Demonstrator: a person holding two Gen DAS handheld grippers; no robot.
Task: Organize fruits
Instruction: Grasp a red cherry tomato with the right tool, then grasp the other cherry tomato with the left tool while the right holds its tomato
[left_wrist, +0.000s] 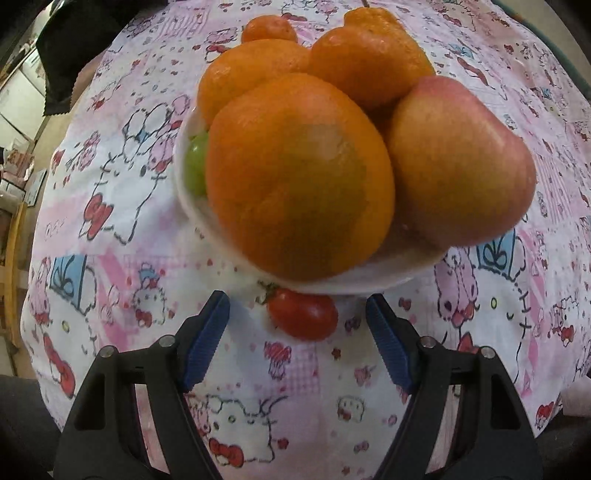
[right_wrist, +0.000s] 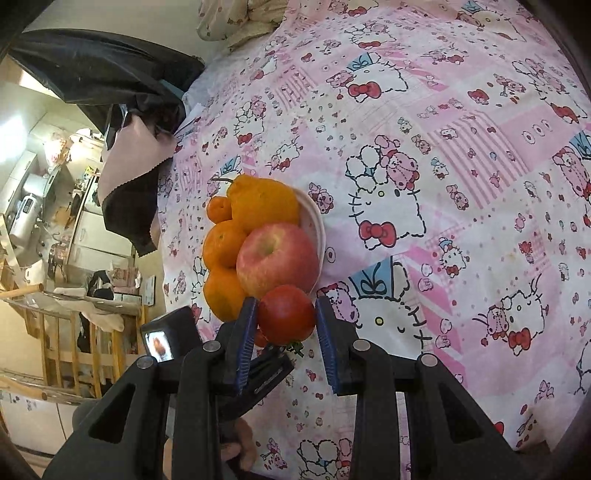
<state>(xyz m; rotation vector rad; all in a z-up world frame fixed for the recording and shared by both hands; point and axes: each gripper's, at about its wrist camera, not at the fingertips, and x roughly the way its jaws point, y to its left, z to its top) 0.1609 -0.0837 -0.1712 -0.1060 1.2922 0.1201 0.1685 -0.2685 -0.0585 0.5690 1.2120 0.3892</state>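
Blue-padded fingers (left_wrist: 207, 339) of the left gripper (left_wrist: 297, 325) stood apart, nothing between the pads, with a small cherry tomato (left_wrist: 303, 314) lying on the patterned cloth (left_wrist: 110, 206) just ahead of the gap between them. Beyond it sat the white plate (left_wrist: 369, 280), piled with oranges (left_wrist: 299, 177) and an apple (left_wrist: 461, 162).

The right gripper (right_wrist: 284, 325) was clamped on a larger red tomato (right_wrist: 286, 314), carried near the plate's edge.

To do the pick-up well, I judged the left fingers should straddle the small tomato squarely, tips clear of the plate rim just ahead, and close gently; it would likely roll or bruise.
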